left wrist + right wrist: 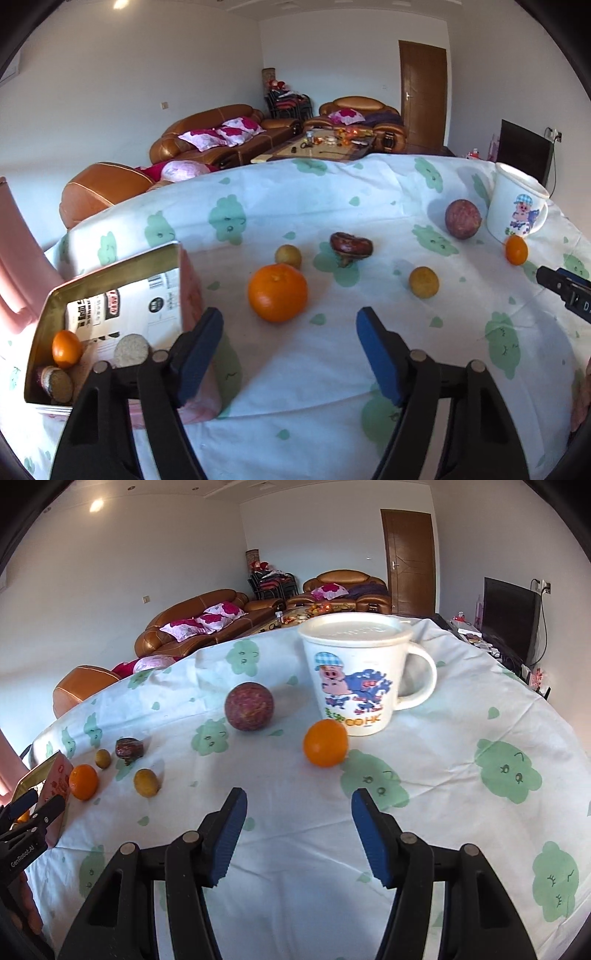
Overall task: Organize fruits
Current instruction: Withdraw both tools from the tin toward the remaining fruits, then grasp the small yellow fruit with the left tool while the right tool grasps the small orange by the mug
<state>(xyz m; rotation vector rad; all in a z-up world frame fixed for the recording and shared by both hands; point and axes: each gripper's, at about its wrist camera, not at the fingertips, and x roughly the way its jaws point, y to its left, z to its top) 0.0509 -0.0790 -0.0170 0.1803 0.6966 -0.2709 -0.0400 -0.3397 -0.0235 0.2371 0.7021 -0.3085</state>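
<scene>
Left wrist view shows the left gripper [290, 354] with jaws apart and empty, the big orange [277, 292] on the counter [332, 369] just ahead, nearer it than the right gripper [299, 834], also apart, facing the small orange [325, 742] by the mug [354, 679].

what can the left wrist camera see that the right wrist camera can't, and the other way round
Only the left wrist view looks inside the open tin box: a small orange and round biscuits lie in it. Only the right wrist view shows the mug whole, with its lid on and handle, and a dark screen beyond the table. Both show the large orange, two yellow fruits, the dark wrinkled fruit, the purple round fruit and the small orange by the mug.
</scene>
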